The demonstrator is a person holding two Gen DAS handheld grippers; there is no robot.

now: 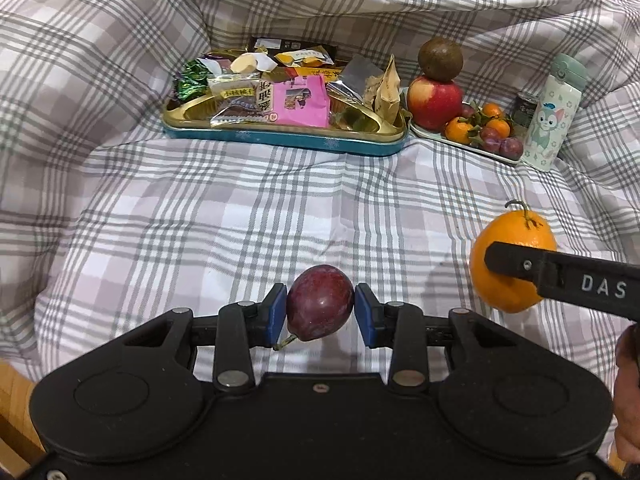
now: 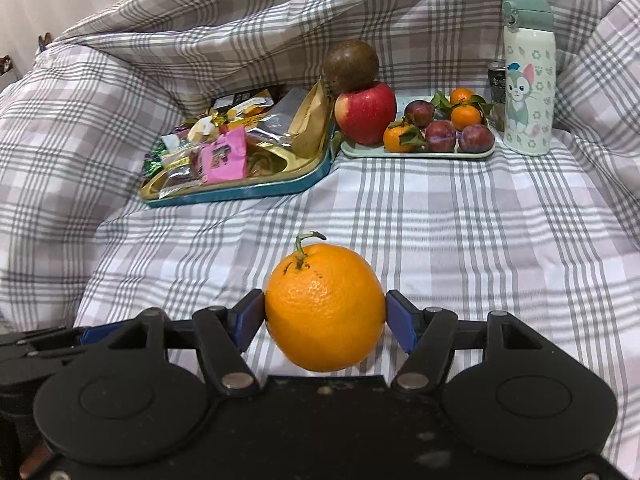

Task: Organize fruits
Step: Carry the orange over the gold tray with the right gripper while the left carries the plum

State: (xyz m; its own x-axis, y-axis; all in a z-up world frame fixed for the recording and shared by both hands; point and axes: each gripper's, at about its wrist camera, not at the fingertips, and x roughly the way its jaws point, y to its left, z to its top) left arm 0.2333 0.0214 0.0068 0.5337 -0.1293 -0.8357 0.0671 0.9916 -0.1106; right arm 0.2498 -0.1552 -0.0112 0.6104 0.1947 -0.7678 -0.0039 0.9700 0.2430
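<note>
Left gripper (image 1: 320,312) tilted down clamping plum (image 1: 320,303), right gripper (image 2: 325,314) likewise, orange (image 2: 325,307)

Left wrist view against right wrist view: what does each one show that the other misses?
Only the left wrist view shows the plum clamped in the left tool, with its stem.

Only the right wrist view shows both pads of the right tool against the orange; the left view shows one finger across it.

Both show the orange, the snack tin, the fruit tray with the apple, the brown fruit on it, and the bottle.
</note>
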